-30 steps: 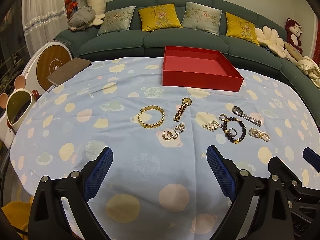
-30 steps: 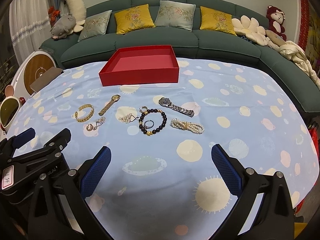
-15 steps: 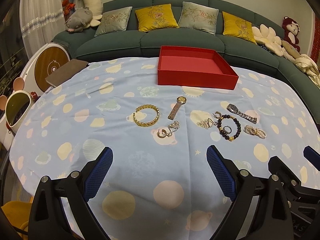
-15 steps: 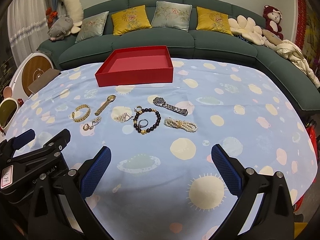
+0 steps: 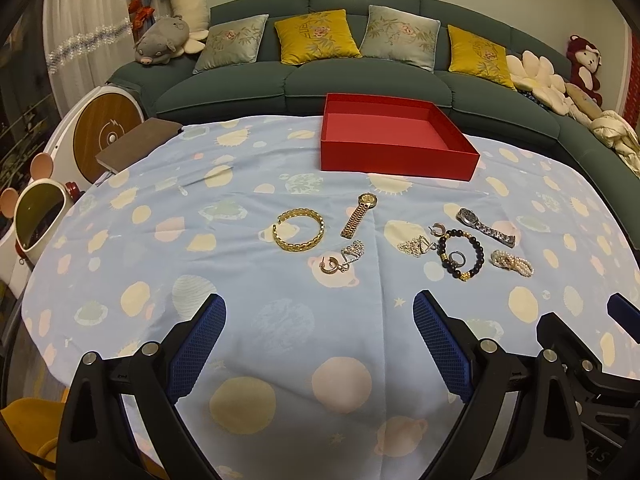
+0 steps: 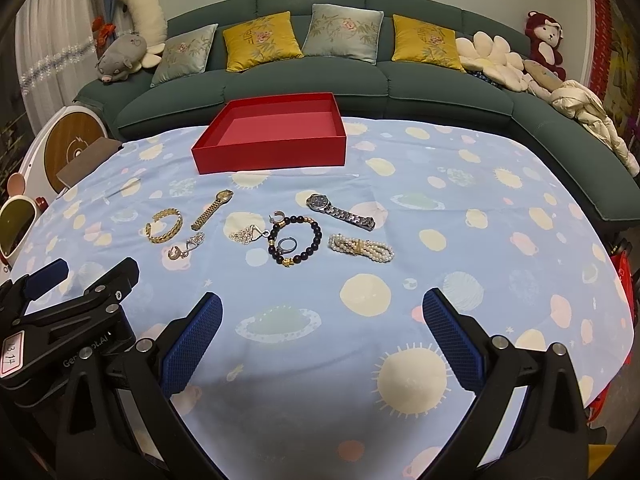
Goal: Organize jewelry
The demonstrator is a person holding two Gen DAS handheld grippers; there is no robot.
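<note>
The jewelry lies loose mid-surface: gold bangle (image 5: 298, 230), gold watch (image 5: 359, 215), bead bracelet (image 6: 295, 241), silver watch (image 6: 340, 212), pearl bracelet (image 6: 361, 247). Beyond them the red box (image 6: 272, 152) sits empty. My left gripper (image 5: 318, 342) and right gripper (image 6: 322, 342) hover near, jaws released, holding nothing. I judge sorting hasn't started; next I must descend on one piece.

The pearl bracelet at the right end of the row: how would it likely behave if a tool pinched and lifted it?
The pearl bracelet lies flat in loose strands, so it would probably droop. Its round beads may slip between pads, so gripping near the gold clasp seems safer.
</note>
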